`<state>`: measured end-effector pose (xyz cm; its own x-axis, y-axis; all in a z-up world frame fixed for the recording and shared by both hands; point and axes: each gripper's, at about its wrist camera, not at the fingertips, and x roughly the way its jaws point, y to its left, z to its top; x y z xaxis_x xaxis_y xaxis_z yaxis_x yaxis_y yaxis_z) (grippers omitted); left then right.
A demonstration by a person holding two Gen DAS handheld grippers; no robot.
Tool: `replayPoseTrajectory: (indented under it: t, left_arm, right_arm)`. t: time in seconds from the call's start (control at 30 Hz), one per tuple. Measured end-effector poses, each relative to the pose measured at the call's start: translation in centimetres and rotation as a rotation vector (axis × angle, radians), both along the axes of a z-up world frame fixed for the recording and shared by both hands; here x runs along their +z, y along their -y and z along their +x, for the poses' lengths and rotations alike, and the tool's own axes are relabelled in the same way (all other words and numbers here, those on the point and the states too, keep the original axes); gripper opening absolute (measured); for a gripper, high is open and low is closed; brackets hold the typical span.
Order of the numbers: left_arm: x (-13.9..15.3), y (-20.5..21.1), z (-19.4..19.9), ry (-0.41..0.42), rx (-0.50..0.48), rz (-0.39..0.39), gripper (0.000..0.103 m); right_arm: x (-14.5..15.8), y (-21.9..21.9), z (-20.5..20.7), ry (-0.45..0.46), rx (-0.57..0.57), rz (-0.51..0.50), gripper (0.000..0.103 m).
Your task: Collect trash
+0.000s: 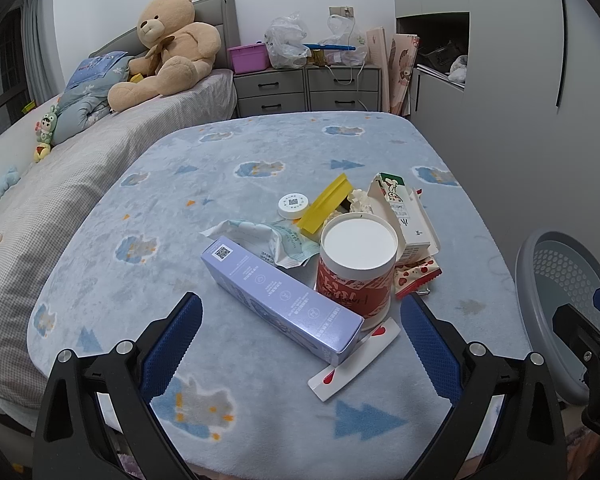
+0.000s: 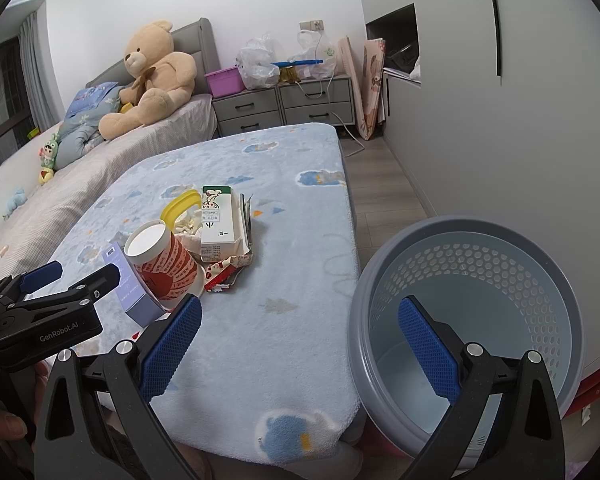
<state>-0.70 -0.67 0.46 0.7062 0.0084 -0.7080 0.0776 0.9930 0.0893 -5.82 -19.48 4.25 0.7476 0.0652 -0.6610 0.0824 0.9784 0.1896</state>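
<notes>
Lavender carton (image 1: 284, 300), long and flat on the blue fleece-covered desk (image 1: 260, 412), is the nearest piece of trash to the left tongs (image 1: 300, 344); it sits just ahead of them, its long axis running diagonally from far-left to near-right, near end between the two spread blue pads, nothing gripped. Right tongs (image 2: 300, 344) likewise agape and empty, straddling the desk edge and the grey perforated bin (image 2: 480, 272) that stands on the floor just beside the desk's right side. Left arm is therefore nearer the pile; right is nearer the bin. Judgement: the left would need to turn across the carton's narrow width before closing. Count of trash: one lavender carton, one red-printed paper cup (image 1: 356, 268) touching the carton, one white-green box (image 1: 404, 216), one yellow piece (image 1: 328, 204), one white round lid (image 1: 293, 205), one pale crumpled wrapper (image 1: 260, 240), one red-heart wrapper (image 1: 414, 276), one card strip (image 1: 356, 360) under the carton. Bin appears empty.
</notes>
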Motion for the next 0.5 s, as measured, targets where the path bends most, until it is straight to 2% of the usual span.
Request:
replayPoseTrajectory:
  t: [0.27,0.5]
  left_arm:
    - [0.0,-0.2,0.0,0.0,0.004,0.005,0.095]
    - [0.2,-2.1,0.1,0.001,0.036,0.002,0.095]
  right_arm:
    - [-0.2,-0.1,0.1,-0.003,-0.001,-0.001,0.097]
    - [-1.0,-0.7,1.0,-0.028,0.03,0.007,0.097]
